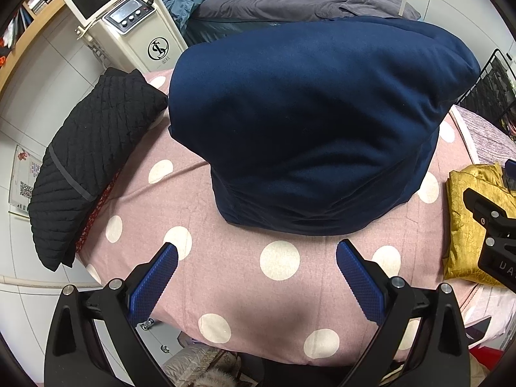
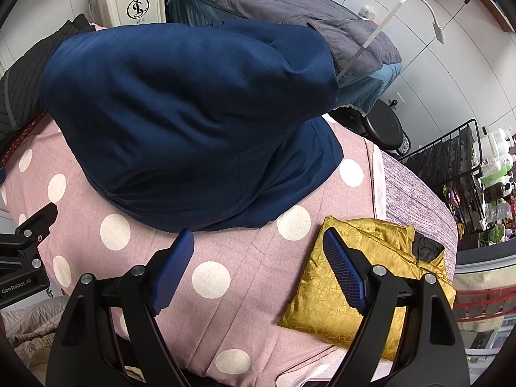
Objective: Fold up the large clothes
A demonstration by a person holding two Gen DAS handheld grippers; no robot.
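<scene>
The navy garment (image 1: 306, 122) was laid folded on the dotted bed (image 1: 225, 290), straight ahead of both claws, its long axis running away from them. Its near hem was closest to the left claw (image 1: 256, 275). The right claw (image 2: 258, 264) was spread and empty, as was the left. "GenRobot.AI" was read on the left claw's body; the cream machine (image 1: 142, 25) bore an "SL" monogram.

— What do the grippers look like?
— The left gripper (image 1: 256, 258) has glossy black arms, silver screws and blue cross-hatched pads (image 1: 361, 283).
— And the other?
— The right gripper (image 2: 258, 248) matches it; the left one's body reads "GenRobot.AI" in white.
</scene>
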